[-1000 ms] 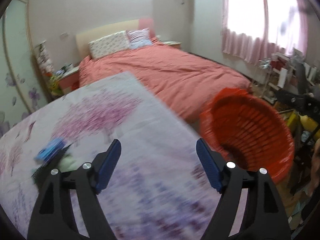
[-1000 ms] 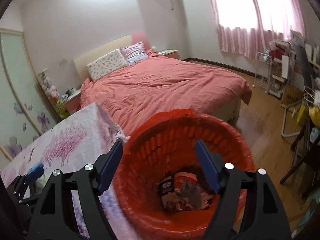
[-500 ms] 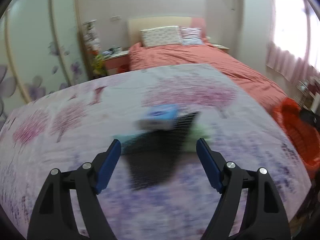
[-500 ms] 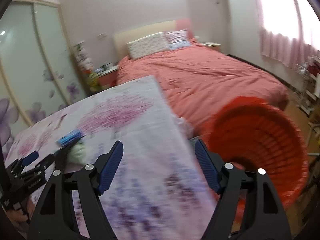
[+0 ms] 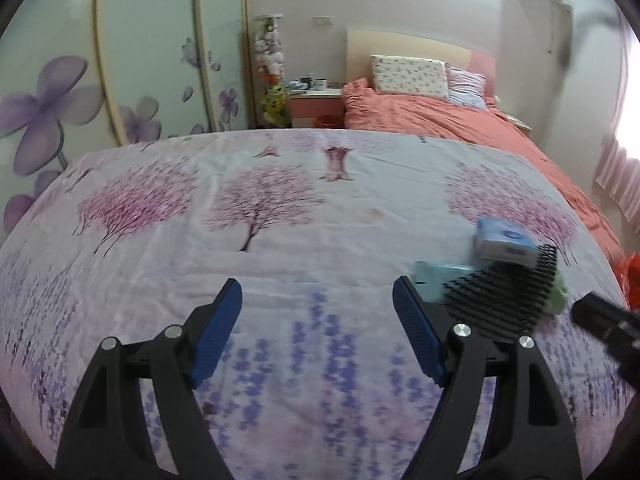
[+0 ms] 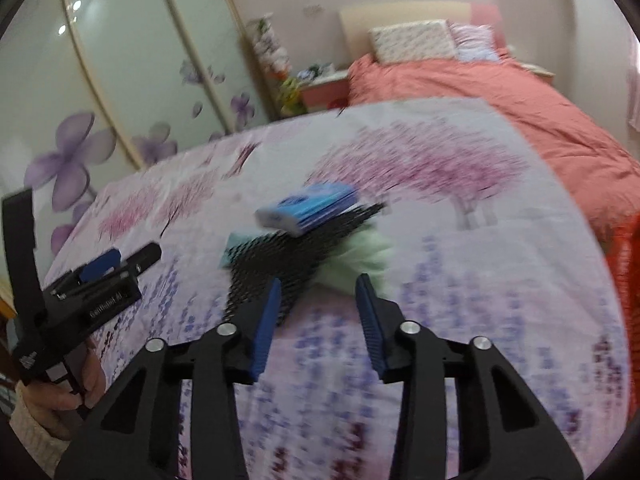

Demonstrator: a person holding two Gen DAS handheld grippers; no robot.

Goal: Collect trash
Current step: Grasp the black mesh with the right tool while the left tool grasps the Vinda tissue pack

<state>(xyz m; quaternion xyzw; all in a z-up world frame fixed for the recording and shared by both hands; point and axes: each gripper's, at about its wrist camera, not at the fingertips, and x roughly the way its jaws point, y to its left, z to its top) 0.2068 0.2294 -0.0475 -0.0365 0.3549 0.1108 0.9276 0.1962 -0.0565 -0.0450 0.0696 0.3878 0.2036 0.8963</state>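
A pile of trash lies on the flowered tablecloth (image 5: 280, 216): a blue and white tissue pack (image 5: 505, 243), a black mesh piece (image 5: 504, 300), a teal packet (image 5: 438, 274) and a pale green wad (image 5: 560, 292). My left gripper (image 5: 318, 320) is open and empty, left of the pile. In the right wrist view my right gripper (image 6: 318, 312) is open and empty, just in front of the black mesh (image 6: 276, 268), the green wad (image 6: 360, 256) and the tissue pack (image 6: 308, 208). The left gripper (image 6: 100, 268) shows there at the left.
The red basket's edge (image 6: 624, 264) shows at the right past the table edge. A pink bed (image 5: 460, 120) with pillows stands behind the table. A wardrobe with purple flowers (image 5: 80, 92) and a nightstand (image 5: 316, 104) are at the back left.
Both grippers have swung left from the red basket to the table. The right gripper has come close to the trash pile; the pile now sits at the right of the left view.
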